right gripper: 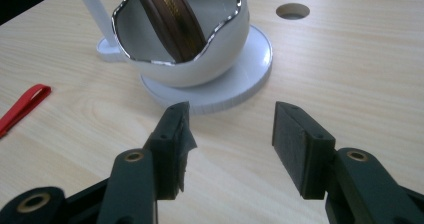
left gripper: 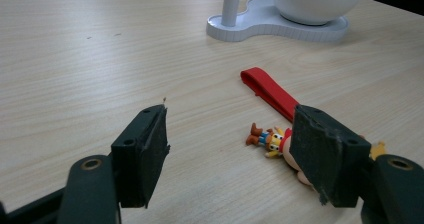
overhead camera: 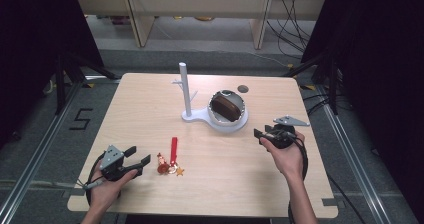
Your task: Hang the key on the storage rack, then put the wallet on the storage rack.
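Left gripper (overhead camera: 134, 163): lower left of the high view, held in the person's left hand (overhead camera: 106, 183), low over the counter (overhead camera: 150, 114); its fingers (left gripper: 145, 149) stand apart with nothing between them.
Keychain (overhead camera: 171, 163): lies flat on the counter just right of the left gripper, in the lower middle of the high view; a small toy figure (left gripper: 267, 138) and a star charm (overhead camera: 179, 171) sit at its near end.
Red strap (left gripper: 267, 90): runs from the charms up and away toward the white stand; in the left gripper view its lower end passes behind the right-hand finger.
Right gripper (overhead camera: 261, 133): right of centre in the high view, in the person's right hand (overhead camera: 286, 154), pointing left toward the bowl; fingers (right gripper: 172, 139) apart, bare counter between them.
White stand (overhead camera: 186, 91): upright post with short pegs at the centre of the high view, its flat base joined to the bowl's round base.
Bowl (overhead camera: 228, 106): white, with a wavy silver rim, tilted open toward the camera; a brown case (right gripper: 170, 14) sits inside it.
Hole in counter (overhead camera: 243, 89): just behind and right of the bowl.
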Demonstrator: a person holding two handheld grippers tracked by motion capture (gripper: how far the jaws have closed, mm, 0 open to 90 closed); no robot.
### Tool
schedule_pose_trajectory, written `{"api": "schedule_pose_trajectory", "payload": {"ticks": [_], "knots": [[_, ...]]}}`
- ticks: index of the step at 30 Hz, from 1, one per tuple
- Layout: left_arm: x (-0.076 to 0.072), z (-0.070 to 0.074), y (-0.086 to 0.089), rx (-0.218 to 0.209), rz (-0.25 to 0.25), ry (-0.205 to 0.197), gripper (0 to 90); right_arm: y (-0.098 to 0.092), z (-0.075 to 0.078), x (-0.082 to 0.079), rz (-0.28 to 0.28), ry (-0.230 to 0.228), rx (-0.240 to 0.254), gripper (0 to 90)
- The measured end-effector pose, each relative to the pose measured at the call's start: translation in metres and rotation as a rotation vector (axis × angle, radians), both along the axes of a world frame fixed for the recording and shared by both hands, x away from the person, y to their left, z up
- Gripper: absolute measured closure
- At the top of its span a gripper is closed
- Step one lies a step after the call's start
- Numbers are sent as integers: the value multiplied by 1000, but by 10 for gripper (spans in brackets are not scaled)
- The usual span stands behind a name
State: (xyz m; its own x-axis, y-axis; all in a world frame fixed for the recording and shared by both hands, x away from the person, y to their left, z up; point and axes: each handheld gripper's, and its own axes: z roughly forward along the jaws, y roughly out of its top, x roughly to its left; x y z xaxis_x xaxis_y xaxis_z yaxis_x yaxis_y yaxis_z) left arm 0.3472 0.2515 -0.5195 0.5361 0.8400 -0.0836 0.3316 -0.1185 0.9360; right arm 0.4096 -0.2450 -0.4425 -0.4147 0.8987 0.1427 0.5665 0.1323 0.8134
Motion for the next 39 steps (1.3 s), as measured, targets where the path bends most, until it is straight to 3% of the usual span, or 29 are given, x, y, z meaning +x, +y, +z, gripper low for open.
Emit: {"api": "schedule_pose_trajectory", "payload": {"ticks": [8,9,11,13,14,15,17,18,22,28,33,37,39], "knots": [[-3,3,-5,35,-56,-26,304,-8,-14,-19,-23,15,12,602],[-4,3,-8,12,-46,-7,307,-11,-18,-20,-34,40,13,632],[-3,5,-9,39,-61,-20,309,-12,-20,-20,-45,39,7,653],[-2,7,-11,36,-63,-17,315,-11,-20,-22,-87,75,38,679],[-2,7,-11,42,-68,-18,317,-14,-21,-21,-80,52,-14,683],[-2,7,-12,43,-69,-15,319,-12,-20,-23,-85,88,9,684],[-1,6,-12,25,-66,-2,325,-12,-23,-22,-100,82,1,685],[-3,5,-14,-1,-49,23,331,-16,-24,-20,-75,69,-25,684],[-3,11,-17,19,-69,37,370,-17,-25,-20,-71,87,-17,678],[-2,23,-23,68,-133,90,444,-15,-21,-22,-75,100,-32,654],[2,32,-27,105,-230,147,550,-13,-21,-22,-59,110,-21,639],[1,37,-33,144,-278,132,578,-14,-22,-21,-45,110,-10,632],[0,40,-39,211,-335,131,586,-13,-23,-20,-44,110,-12,624]]}}
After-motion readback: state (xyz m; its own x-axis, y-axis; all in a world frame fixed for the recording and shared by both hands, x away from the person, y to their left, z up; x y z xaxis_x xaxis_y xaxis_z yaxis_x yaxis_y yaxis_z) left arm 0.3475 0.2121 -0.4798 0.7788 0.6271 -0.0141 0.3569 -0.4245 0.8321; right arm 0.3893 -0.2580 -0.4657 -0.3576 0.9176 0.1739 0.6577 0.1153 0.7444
